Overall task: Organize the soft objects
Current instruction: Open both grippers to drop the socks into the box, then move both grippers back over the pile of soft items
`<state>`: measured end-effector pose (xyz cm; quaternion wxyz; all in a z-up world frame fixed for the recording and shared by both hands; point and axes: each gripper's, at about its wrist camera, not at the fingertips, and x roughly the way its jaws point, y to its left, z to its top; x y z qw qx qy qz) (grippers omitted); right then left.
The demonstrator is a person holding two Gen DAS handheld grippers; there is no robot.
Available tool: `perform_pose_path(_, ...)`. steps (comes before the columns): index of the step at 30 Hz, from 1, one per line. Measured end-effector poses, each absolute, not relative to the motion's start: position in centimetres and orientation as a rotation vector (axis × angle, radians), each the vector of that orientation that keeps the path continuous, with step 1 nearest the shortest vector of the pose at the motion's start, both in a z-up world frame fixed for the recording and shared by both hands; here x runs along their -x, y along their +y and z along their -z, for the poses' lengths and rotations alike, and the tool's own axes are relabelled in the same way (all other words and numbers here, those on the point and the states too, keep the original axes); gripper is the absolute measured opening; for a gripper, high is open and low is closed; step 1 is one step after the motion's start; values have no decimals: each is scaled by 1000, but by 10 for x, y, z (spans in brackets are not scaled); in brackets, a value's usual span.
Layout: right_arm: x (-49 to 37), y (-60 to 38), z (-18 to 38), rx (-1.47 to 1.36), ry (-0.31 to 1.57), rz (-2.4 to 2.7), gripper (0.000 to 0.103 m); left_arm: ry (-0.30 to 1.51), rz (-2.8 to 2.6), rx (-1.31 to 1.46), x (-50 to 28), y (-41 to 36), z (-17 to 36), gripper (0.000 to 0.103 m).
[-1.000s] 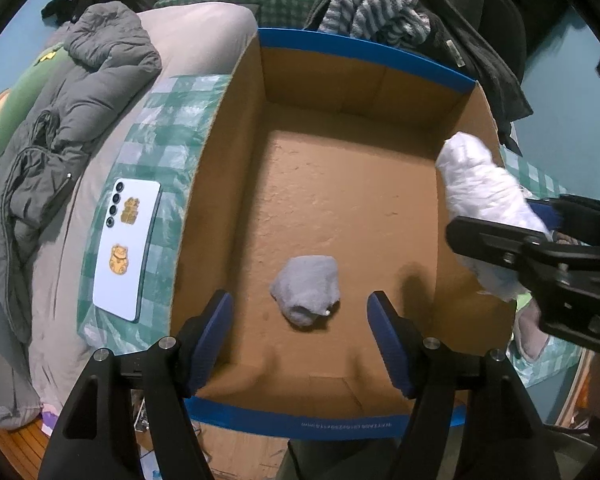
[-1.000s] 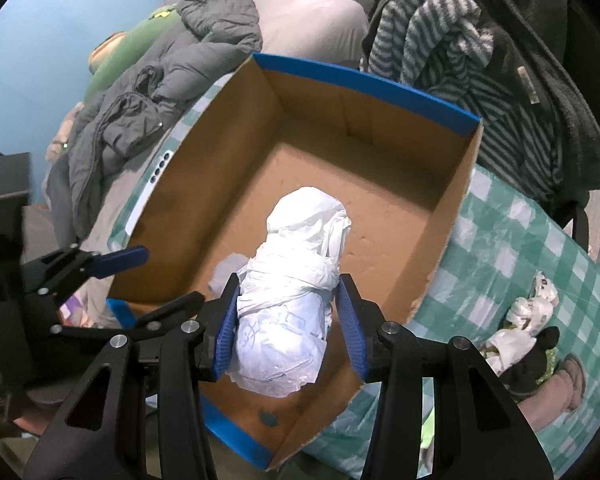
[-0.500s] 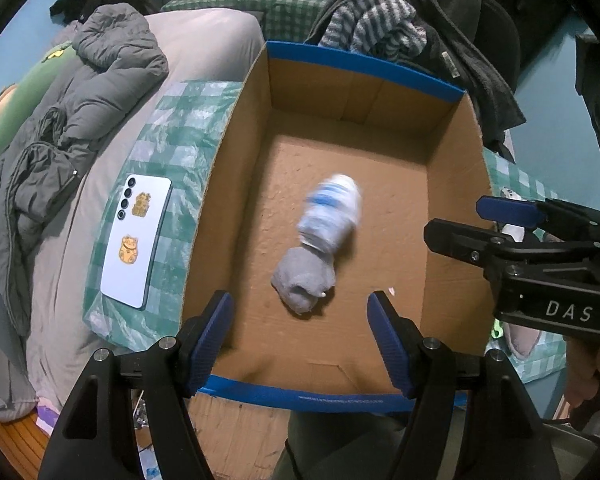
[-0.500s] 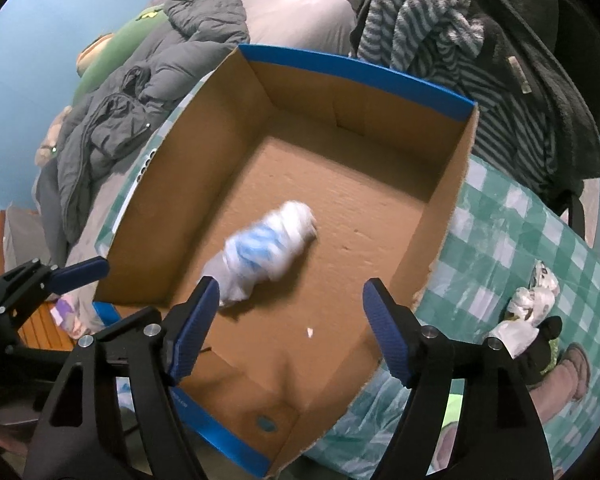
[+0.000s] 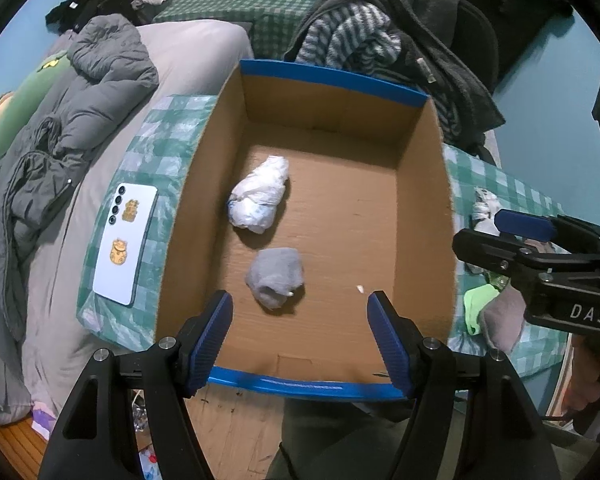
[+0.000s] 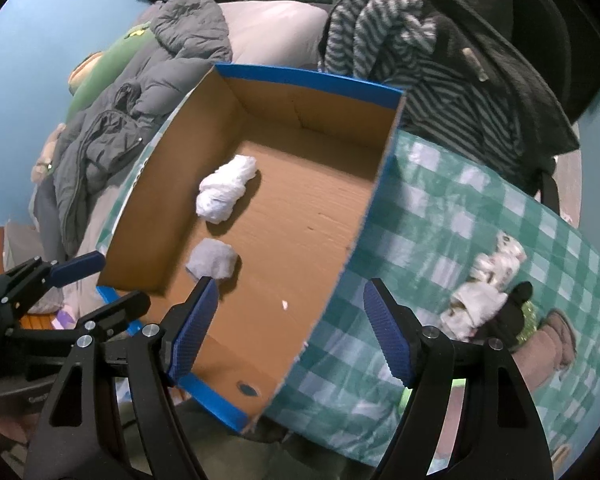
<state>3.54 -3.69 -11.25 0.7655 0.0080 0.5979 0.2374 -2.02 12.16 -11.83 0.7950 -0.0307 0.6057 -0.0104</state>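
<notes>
An open cardboard box (image 5: 424, 208) (image 6: 364, 216) with blue edges stands on a green checked cloth. Inside it lie a white rolled bundle (image 5: 260, 196) (image 6: 226, 190) and, nearer me, a small grey bundle (image 5: 276, 276) (image 6: 214, 264). My left gripper (image 5: 300, 328) hangs open above the box's near side, nothing between its fingers. My right gripper (image 6: 290, 312) stands open and empty over the box's right wall; in the left wrist view it shows at the right (image 5: 512, 236). More soft items (image 6: 488, 296) lie on the cloth to the right.
A white phone (image 5: 126, 240) lies on the cloth left of the box. A grey jacket (image 5: 60, 152) is heaped on the bed at left. Striped and dark clothes (image 6: 440, 60) hang behind the box. Wooden floor shows below.
My right gripper let go of the white bundle, which dropped into the box and came to rest beyond the grey one. The gripper then drew back to the right. The left rose slightly.
</notes>
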Motion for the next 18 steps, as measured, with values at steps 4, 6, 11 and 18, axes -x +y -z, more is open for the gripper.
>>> perform_pose_path(4,-29,-54,105,-37,1291,-492,77,1301,42,44,21,110,116,71)
perform_pose_path(6,-25,-64,103,-51,1289,-478,78,1302,56,32,21,102,114,71)
perform_pose_path(11,-18,-92,99,-103,1287,-427,78,1300,94,-1,22,83,111,71)
perform_pose_path(18,-12,-130,96,-173,1282,-358,78,1298,152,-53,20,52,108,71)
